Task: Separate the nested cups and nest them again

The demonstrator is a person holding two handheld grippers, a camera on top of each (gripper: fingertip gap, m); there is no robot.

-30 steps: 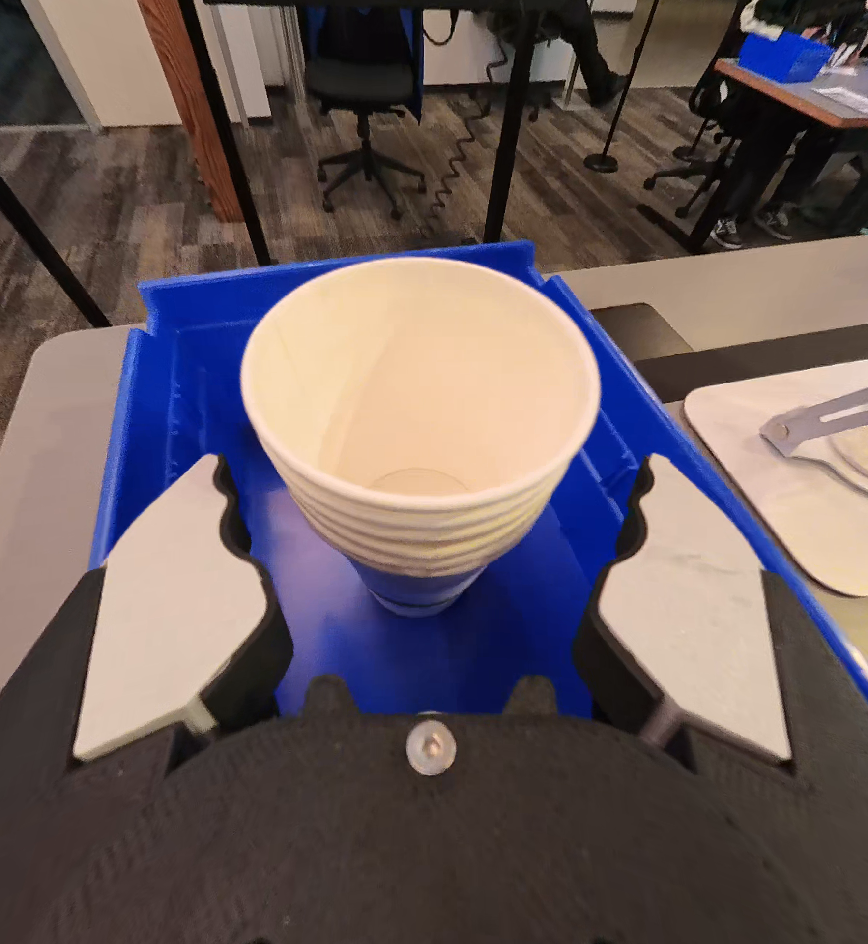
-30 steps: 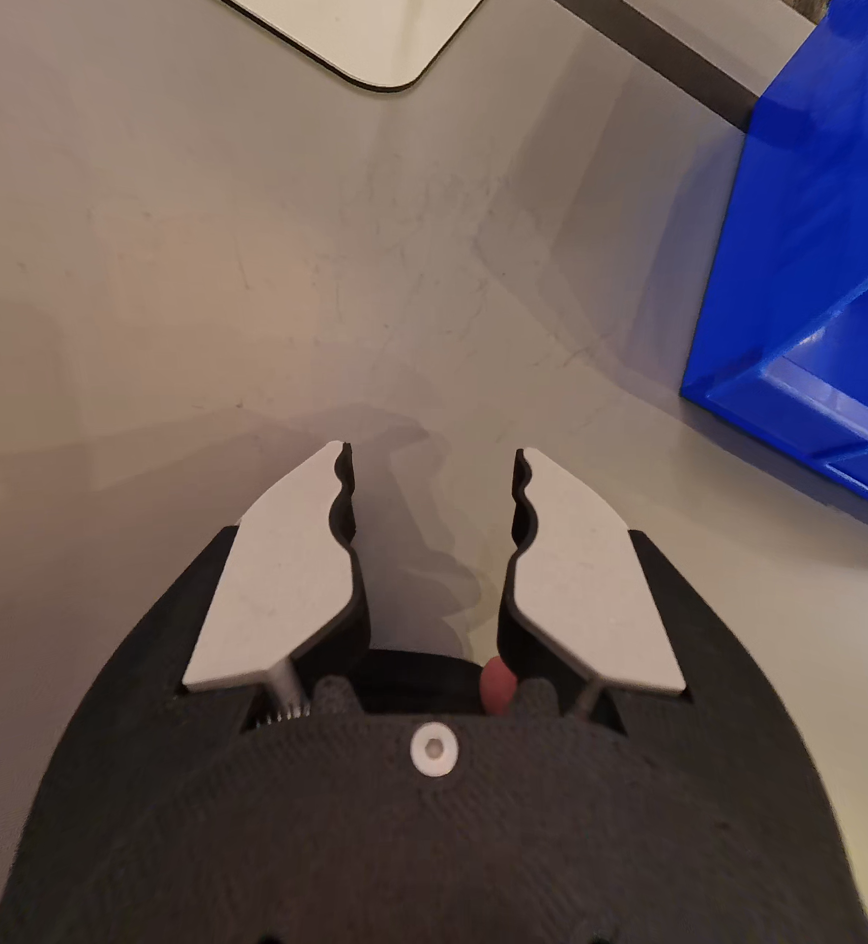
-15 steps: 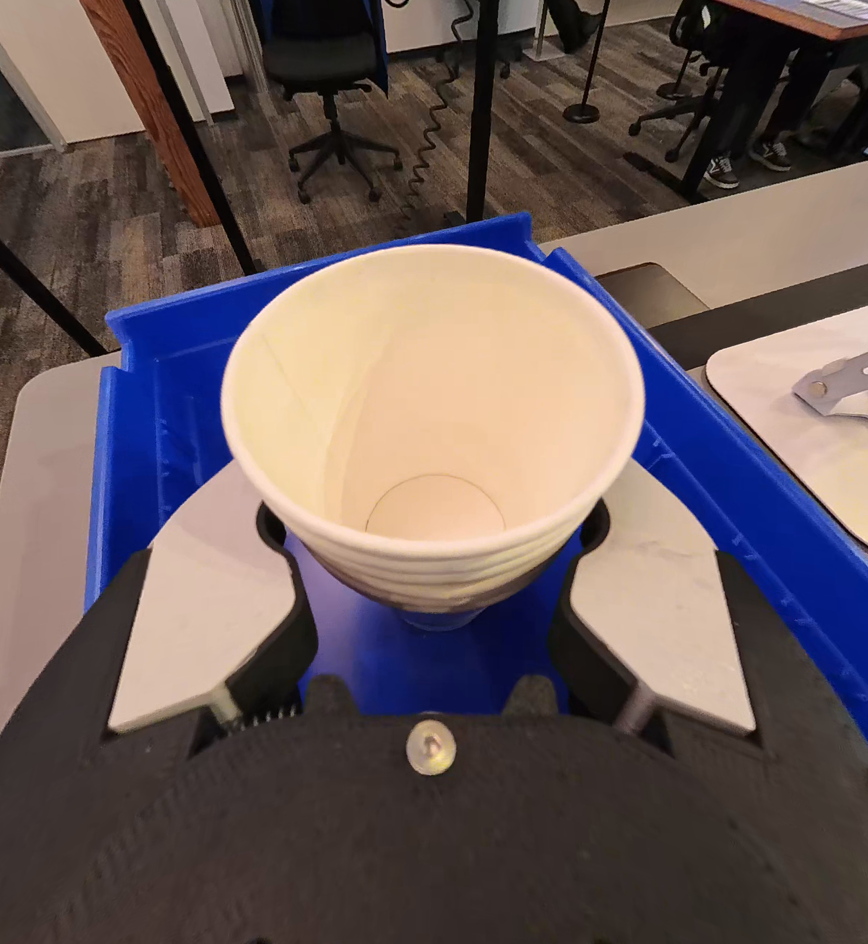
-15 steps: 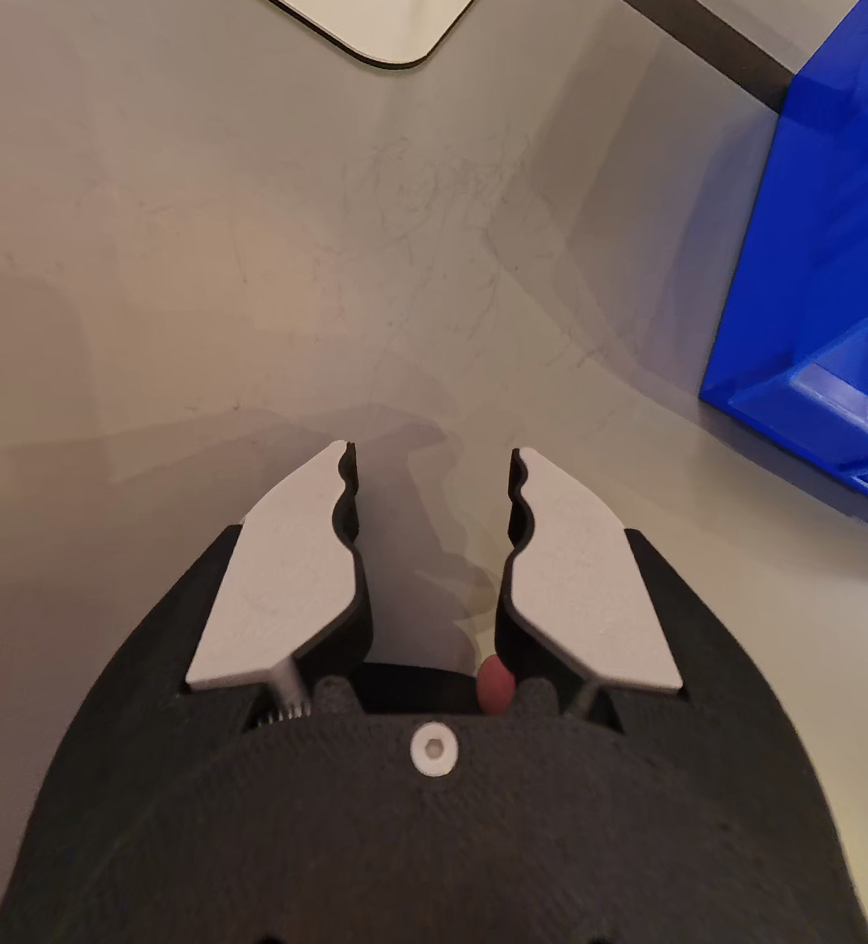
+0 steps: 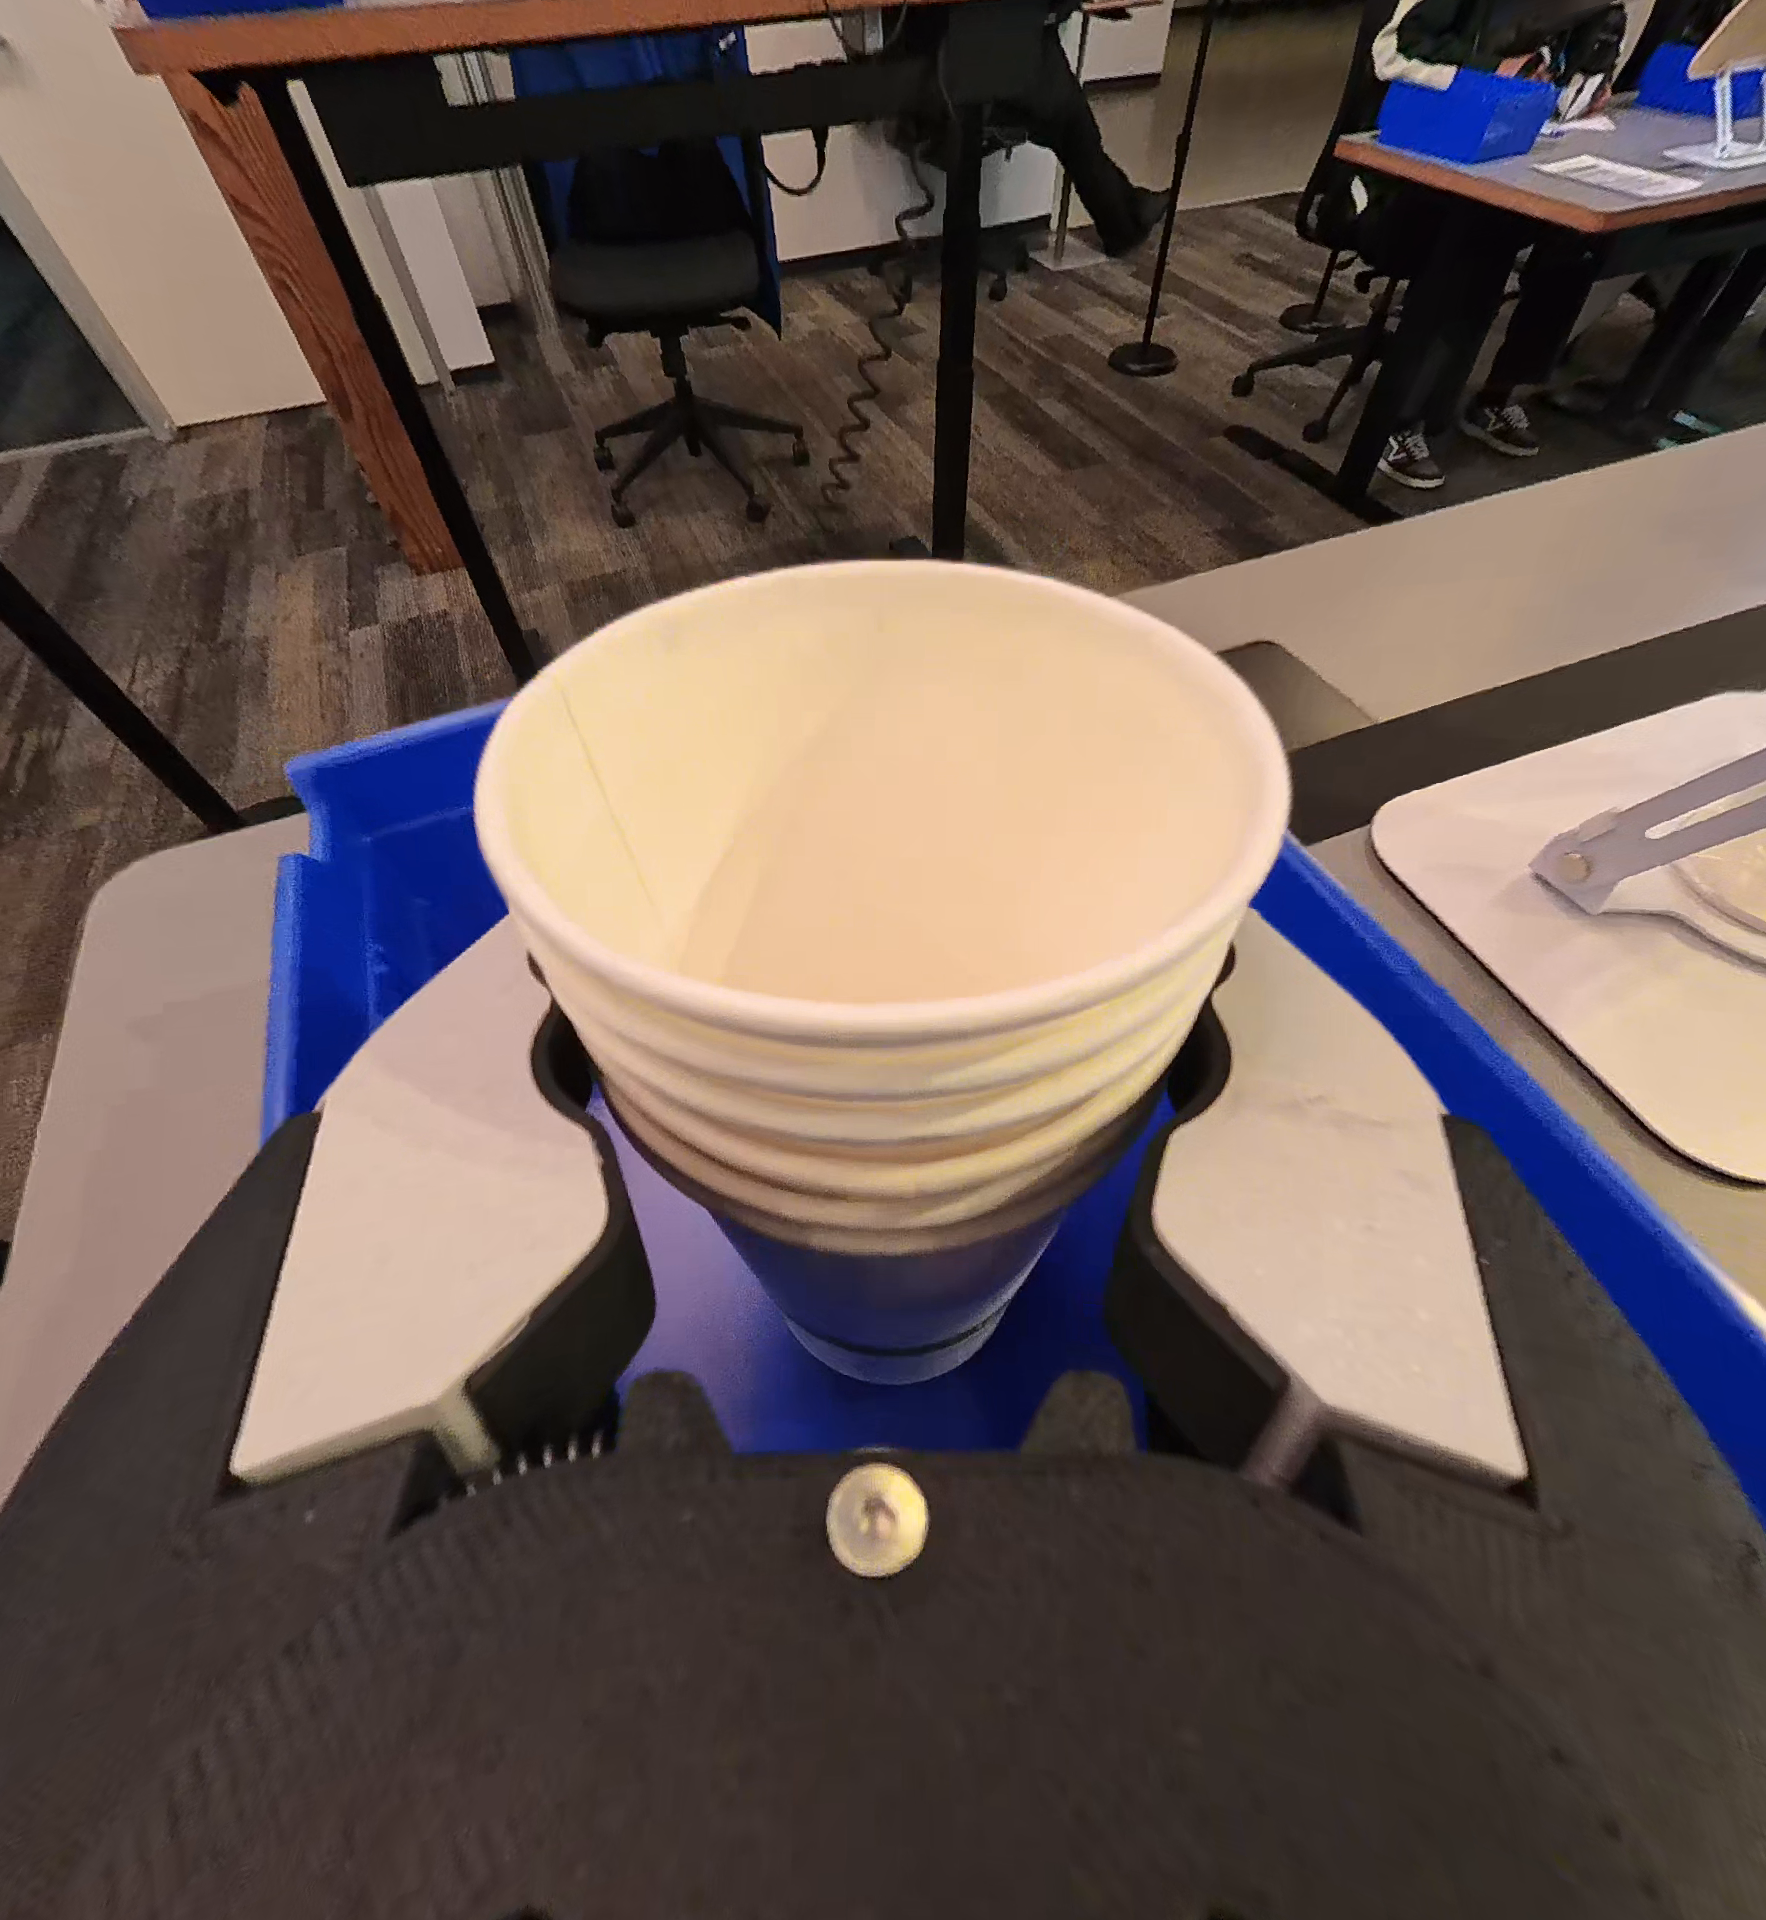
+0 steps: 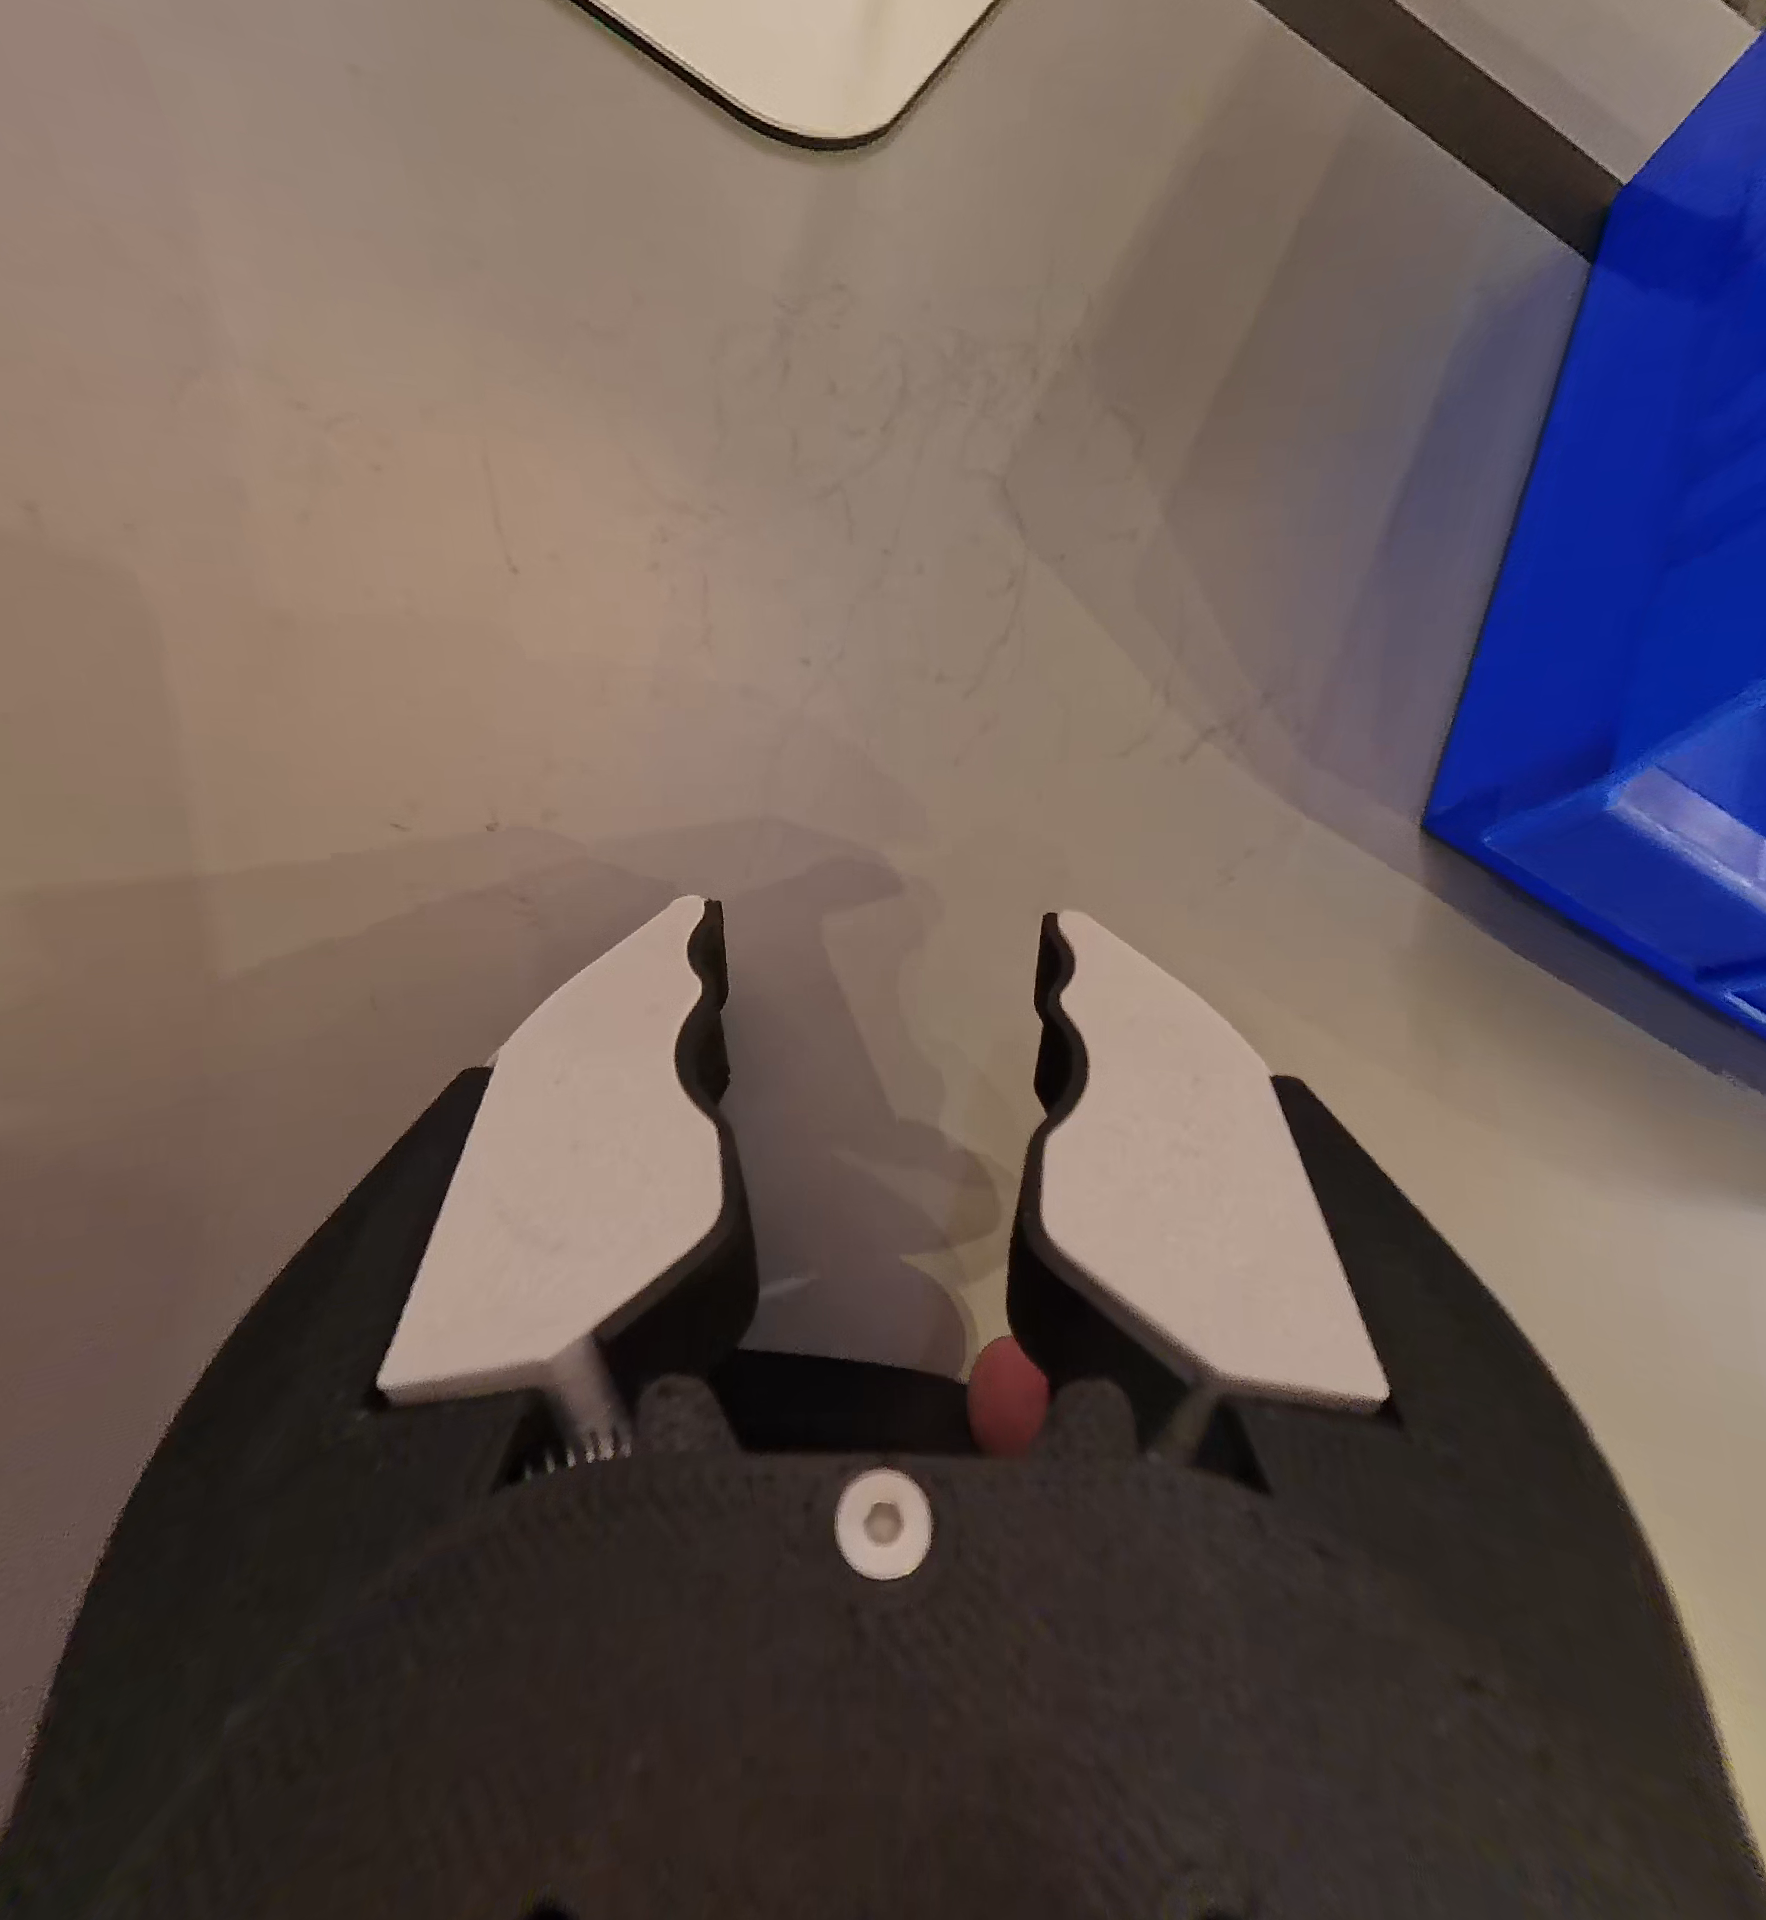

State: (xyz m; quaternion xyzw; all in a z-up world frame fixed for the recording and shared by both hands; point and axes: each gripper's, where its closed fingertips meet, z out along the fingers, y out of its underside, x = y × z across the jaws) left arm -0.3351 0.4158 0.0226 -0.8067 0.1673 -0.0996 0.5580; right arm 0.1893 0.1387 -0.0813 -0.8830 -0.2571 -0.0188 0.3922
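The left gripper (image 5: 879, 1039) has now clamped the cup stack (image 5: 879, 935) and lifts it above the blue bin (image 5: 1430, 1039), ready for separating; the right gripper (image 6: 881, 925) waits open, empty.

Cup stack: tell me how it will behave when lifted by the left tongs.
The cup stack looks like thin paper, so probably light and easily squashed if squeezed hard. Its walls taper downward, so it may wedge between the tongs rather than slip through. Tall with a narrow base, it could tip if nudged.
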